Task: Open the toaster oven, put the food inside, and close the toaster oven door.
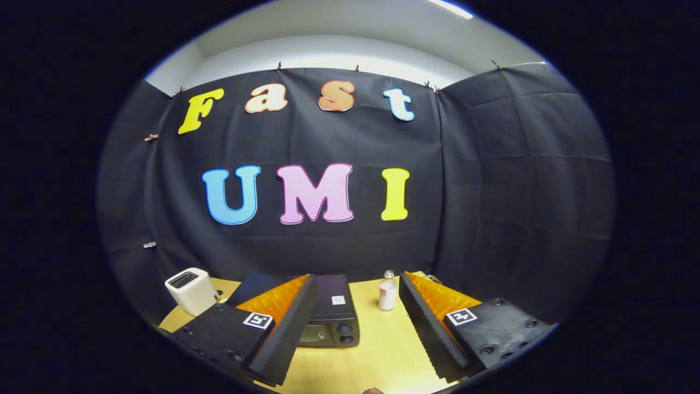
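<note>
The gripper (358, 323) hangs above the wooden table (383, 350) with its two fingers spread wide apart and nothing between them. Beyond the fingers, partly hidden behind the left one, sits the dark toaster oven (333, 317), its knobs (344, 334) facing this way; the door looks shut, though the finger covers most of the front, so I would not swear to it. A small white bottle (388, 293) stands just to the right of the oven, between the fingers and well ahead of them, and a white box-like appliance (191, 290) sits off to the left. I cannot pick out the food for certain: a brownish sliver (373, 390) shows at the near table edge, too little to name. This could be a shut oven waiting to be opened or one closed again with the food inside. For any approach to the door, it would pay to come in low and square to the front, so the handle comes into sight.
</note>
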